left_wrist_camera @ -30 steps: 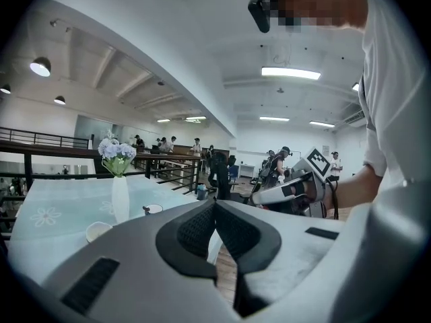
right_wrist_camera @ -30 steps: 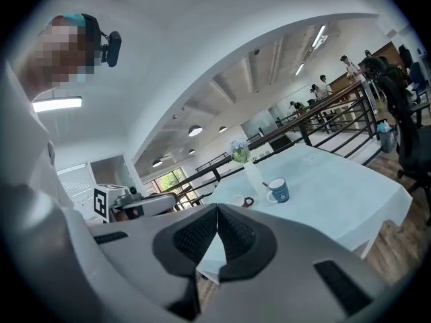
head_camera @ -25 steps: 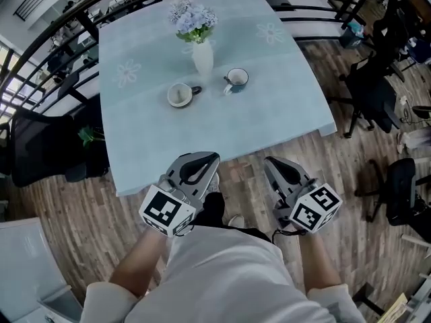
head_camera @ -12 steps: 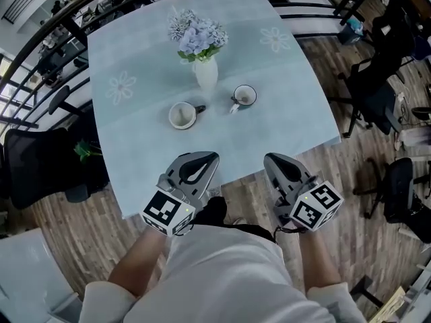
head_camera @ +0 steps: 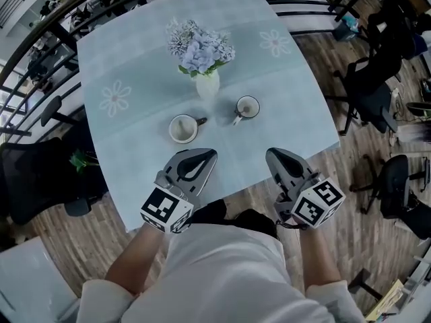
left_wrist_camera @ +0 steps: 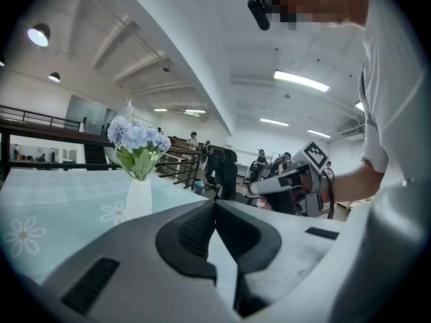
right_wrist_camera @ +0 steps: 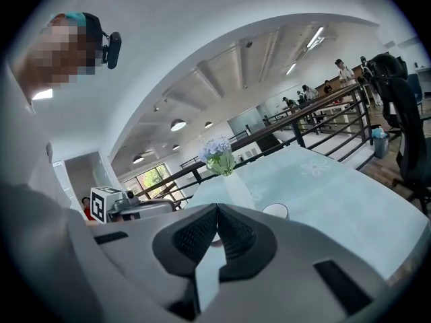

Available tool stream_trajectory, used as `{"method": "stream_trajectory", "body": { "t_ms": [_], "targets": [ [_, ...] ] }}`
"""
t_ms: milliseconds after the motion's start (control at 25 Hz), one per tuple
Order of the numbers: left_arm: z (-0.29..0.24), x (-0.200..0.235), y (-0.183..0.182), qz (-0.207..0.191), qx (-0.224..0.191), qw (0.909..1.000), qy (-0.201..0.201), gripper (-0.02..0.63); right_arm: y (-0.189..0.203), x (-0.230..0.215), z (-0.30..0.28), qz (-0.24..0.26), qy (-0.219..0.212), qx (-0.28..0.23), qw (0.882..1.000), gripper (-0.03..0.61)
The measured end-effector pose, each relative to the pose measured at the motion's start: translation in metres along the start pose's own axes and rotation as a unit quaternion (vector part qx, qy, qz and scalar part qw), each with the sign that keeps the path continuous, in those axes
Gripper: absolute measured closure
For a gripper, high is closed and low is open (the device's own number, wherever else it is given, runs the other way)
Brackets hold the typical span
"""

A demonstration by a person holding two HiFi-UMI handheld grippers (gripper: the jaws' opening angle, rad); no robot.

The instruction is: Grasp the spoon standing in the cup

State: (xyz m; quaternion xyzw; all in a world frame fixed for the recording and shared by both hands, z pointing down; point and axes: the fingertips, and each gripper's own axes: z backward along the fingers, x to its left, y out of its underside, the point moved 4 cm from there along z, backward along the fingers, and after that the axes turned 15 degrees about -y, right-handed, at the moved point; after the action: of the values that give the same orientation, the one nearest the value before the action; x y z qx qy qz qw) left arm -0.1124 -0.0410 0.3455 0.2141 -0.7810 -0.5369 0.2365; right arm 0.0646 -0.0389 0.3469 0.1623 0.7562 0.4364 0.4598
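Two cups stand on the pale blue tablecloth (head_camera: 135, 173) in front of a white vase (head_camera: 207, 85). The left cup (head_camera: 182, 128) is white with a dark handle. The right cup (head_camera: 247, 106) has a thin pale piece slanting off its near left side; I cannot tell whether that is the spoon. My left gripper (head_camera: 209, 153) is shut and empty, just over the table's near edge, short of the left cup. My right gripper (head_camera: 271, 153) is also shut and empty, short of the right cup. In the right gripper view a cup rim (right_wrist_camera: 275, 210) shows just past the closed jaws.
The vase holds pale blue flowers (head_camera: 199, 46) that rise above the cups. Black office chairs (head_camera: 370, 99) stand right of the table, another chair (head_camera: 40, 173) left. A black railing (head_camera: 40, 19) runs behind. Wooden floor (head_camera: 350, 173) surrounds the table.
The table and cups have drawn closer to both grippers, whose tips now reach over the near table edge. Both grippers stay shut and level.
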Motion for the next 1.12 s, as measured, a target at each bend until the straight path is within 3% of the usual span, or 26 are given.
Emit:
{"method": "stream_trajectory", "body": {
  "t_ms": [520,1120],
  "targets": [
    [-0.043,0.021,-0.003,0.009,0.011,0.9998,-0.01,0.594,-0.023,-0.036,-0.024,-0.001,-0.015,0.001,1.0,0.557],
    [-0.121,0.026,0.026,0.039,0.038,0.9928,-0.107,0.594,-0.04,-0.132,-0.039,-0.012,-0.085,0.052,0.995,0.557]
  ]
}}
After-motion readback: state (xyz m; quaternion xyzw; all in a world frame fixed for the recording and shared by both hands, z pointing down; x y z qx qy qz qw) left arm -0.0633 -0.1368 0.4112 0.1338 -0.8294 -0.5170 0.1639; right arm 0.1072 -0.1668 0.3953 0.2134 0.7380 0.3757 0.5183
